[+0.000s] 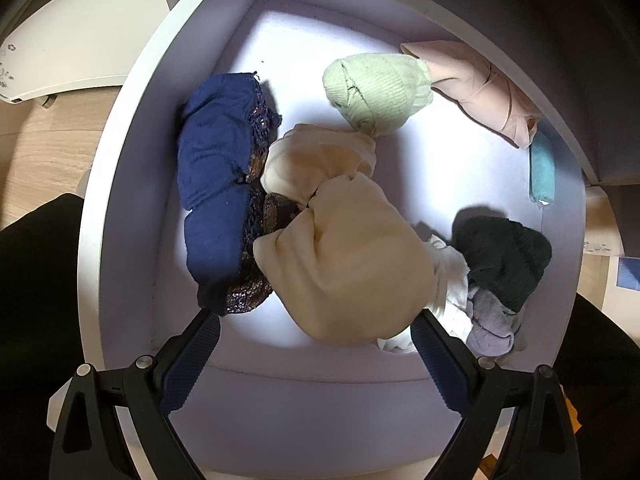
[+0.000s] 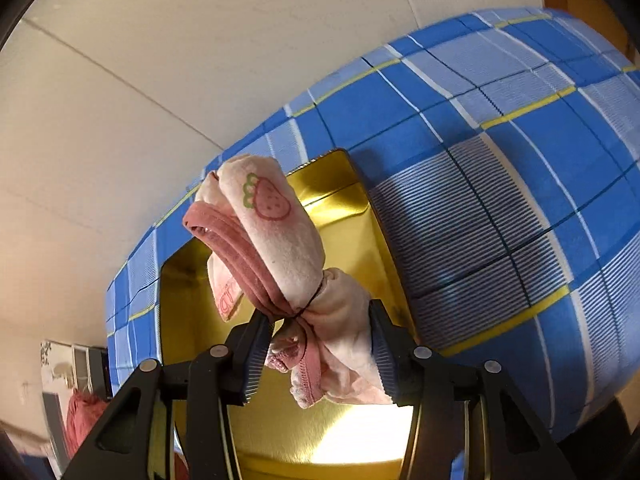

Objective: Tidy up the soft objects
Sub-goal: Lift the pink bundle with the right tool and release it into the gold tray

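Note:
In the left wrist view, a white drawer (image 1: 120, 184) holds rolled soft items: a navy bundle (image 1: 216, 168), a beige bundle (image 1: 344, 256), a light green knit (image 1: 376, 88) and a pale pink roll (image 1: 476, 88). My left gripper (image 1: 316, 322) points straight down over the drawer. It is open wide, and the beige bundle's near end lies between its fingertips. In the right wrist view, my right gripper (image 2: 318, 316) is shut on a pink strawberry-print bundle (image 2: 276, 240) tied with a dark band. It holds the bundle above a gold tin (image 2: 348, 440).
A teal roll (image 1: 542, 168), a dark green knit (image 1: 508, 260), a white cloth (image 1: 448, 292) and a lavender piece (image 1: 488, 324) fill the drawer's right side. The tin rests on a blue plaid cover (image 2: 500, 160) beside a cream wall (image 2: 160, 60). Red fabric (image 2: 80, 416) shows at lower left.

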The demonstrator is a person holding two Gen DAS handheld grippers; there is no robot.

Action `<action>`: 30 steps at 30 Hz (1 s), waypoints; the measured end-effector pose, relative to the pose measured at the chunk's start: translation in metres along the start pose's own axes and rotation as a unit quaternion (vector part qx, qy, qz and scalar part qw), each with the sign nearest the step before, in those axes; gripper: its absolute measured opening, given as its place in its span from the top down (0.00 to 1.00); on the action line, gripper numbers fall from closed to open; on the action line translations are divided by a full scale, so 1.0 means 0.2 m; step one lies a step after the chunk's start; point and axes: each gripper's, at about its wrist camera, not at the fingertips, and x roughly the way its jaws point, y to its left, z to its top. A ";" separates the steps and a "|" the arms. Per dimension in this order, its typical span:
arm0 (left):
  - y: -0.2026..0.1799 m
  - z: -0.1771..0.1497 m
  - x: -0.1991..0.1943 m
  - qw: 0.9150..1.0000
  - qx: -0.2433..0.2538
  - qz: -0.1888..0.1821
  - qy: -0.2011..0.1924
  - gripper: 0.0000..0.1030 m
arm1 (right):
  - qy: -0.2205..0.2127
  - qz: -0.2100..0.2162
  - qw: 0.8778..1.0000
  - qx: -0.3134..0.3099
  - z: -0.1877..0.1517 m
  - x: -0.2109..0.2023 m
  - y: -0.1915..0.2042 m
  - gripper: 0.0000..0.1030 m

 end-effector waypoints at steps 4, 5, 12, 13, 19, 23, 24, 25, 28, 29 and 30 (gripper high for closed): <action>0.02 0.01 -0.03 1.000 -0.001 -0.002 -0.006 0.05 | -0.020 -0.034 0.999 0.000 0.03 0.05 0.02 0.49; 0.02 0.01 -0.03 1.000 0.000 -0.002 -0.007 0.05 | -0.028 -0.043 0.999 0.002 0.04 0.05 0.02 0.45; 0.02 0.01 -0.02 1.000 0.001 0.002 -0.006 0.05 | -0.070 -0.036 0.997 -0.021 0.03 0.00 0.06 0.26; 0.01 0.01 -0.02 1.000 0.002 0.002 -0.006 0.05 | -0.073 -0.032 0.996 -0.032 0.02 -0.02 0.07 0.26; -0.02 0.01 0.00 1.000 0.005 0.007 -0.006 0.05 | -0.085 -0.029 0.992 -0.091 -0.06 -0.16 0.05 0.26; -0.03 0.01 0.01 1.000 0.007 0.013 -0.008 0.05 | -0.087 -0.023 0.987 -0.133 -0.16 -0.28 0.02 0.26; -0.03 0.01 0.02 1.000 0.008 0.015 -0.008 0.05 | -0.085 -0.022 0.986 -0.140 -0.20 -0.31 -0.01 0.26; -0.03 0.01 0.02 1.000 0.009 0.015 -0.009 0.05 | -0.080 -0.018 0.986 -0.146 -0.24 -0.34 -0.03 0.26; -0.04 0.01 0.02 1.000 0.011 0.017 -0.012 0.05 | -0.070 -0.007 0.985 -0.155 -0.33 -0.41 -0.11 0.29; -0.04 0.01 0.03 1.000 0.011 0.017 -0.013 0.05 | -0.068 -0.004 0.985 -0.159 -0.36 -0.43 -0.14 0.30; -0.04 0.01 0.03 1.000 0.012 0.018 -0.015 0.05 | -0.066 -0.003 0.984 -0.164 -0.39 -0.45 -0.16 0.31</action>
